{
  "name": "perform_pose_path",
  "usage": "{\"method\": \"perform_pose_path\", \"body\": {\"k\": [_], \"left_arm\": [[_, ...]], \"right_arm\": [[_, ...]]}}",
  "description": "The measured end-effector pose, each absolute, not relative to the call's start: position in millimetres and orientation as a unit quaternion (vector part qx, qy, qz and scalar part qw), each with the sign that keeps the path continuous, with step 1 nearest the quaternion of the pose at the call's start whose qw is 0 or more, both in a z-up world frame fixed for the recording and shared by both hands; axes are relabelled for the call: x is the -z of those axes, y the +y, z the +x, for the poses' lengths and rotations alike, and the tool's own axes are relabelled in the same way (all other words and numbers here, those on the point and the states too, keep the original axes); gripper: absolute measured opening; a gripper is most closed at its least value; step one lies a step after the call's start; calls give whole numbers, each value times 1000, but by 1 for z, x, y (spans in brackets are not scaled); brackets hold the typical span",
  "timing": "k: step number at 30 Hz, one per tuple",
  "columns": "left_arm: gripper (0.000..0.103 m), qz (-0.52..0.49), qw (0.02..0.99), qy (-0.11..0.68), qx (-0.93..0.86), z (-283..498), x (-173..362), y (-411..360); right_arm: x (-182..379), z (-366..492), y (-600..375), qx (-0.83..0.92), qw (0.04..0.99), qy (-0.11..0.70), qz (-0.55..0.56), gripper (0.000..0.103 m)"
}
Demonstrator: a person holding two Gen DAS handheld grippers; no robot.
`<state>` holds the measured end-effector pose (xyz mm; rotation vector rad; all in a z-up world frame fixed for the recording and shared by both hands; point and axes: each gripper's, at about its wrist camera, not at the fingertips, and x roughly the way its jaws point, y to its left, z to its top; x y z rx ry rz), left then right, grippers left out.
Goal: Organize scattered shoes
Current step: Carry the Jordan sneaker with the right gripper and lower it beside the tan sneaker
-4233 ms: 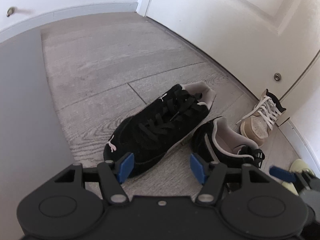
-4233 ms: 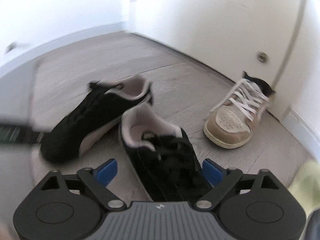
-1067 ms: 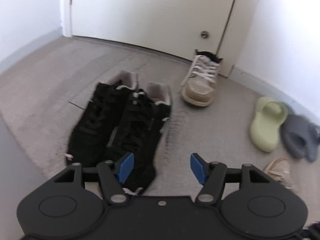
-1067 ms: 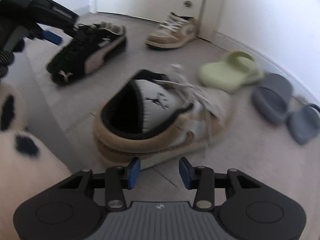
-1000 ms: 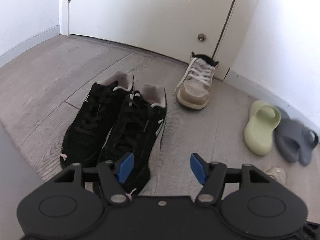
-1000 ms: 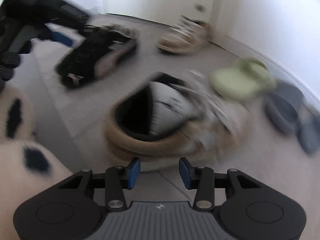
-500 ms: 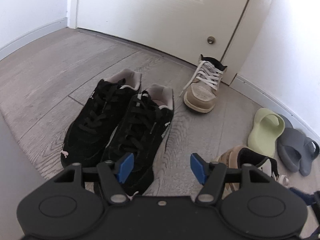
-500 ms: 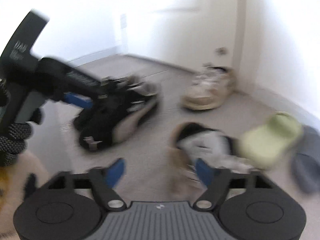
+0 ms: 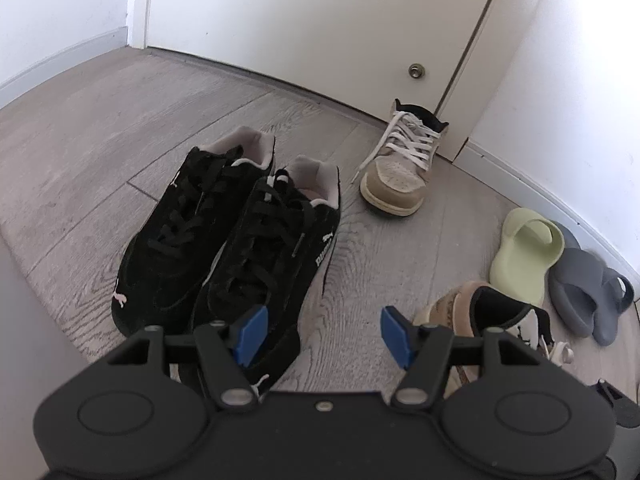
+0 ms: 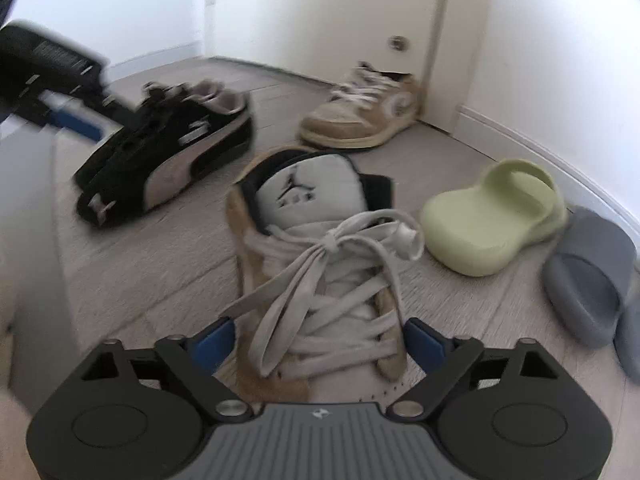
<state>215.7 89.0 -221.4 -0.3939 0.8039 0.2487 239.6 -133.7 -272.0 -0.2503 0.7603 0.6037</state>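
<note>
- Tan sneaker, near one (image 10: 320, 280): centre of the right wrist view, sole on the wood floor (image 10: 168, 248). Long axis runs straight up the frame; toe at the bottom edge under the tool body, heel collar and white tongue toward the upper middle. In the left wrist view it shows only partly at lower right (image 9: 480, 312).
- Right gripper (image 10: 320, 340): jaws wide and closing at this moment, one blue pad on each flank of the laced midfoot. Pads look close beside the shoe; pressing contact cannot be confirmed, so no grip is counted.
- Left gripper (image 9: 320, 334): jaws parted about halfway, nothing between them but bare floor, to the right of the black sneaker pair (image 9: 228, 248).
- Nearer hand: the right, by a clear margin; the left is well apart from this shoe.
- Matching tan sneaker (image 10: 360, 116): upper middle-right of the right wrist view, by the door (image 10: 340, 12), toe toward the left. Judged the likely partner spot for the near shoe.
- Green clog (image 10: 496, 224) and grey slides (image 10: 592, 280): right side of the frame, just beside each other, near the wall.
- Judgement: a closing across the shoe's width suits its axis; loose laces (image 10: 320, 272) may snag.
</note>
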Motion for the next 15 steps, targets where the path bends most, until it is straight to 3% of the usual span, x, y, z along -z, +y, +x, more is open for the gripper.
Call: {"method": "perform_pose_path", "body": {"k": [15], "left_arm": [[64, -181, 897, 385, -118, 215, 221, 86]], "right_arm": [[269, 223, -103, -166, 895, 410, -65, 90]]}}
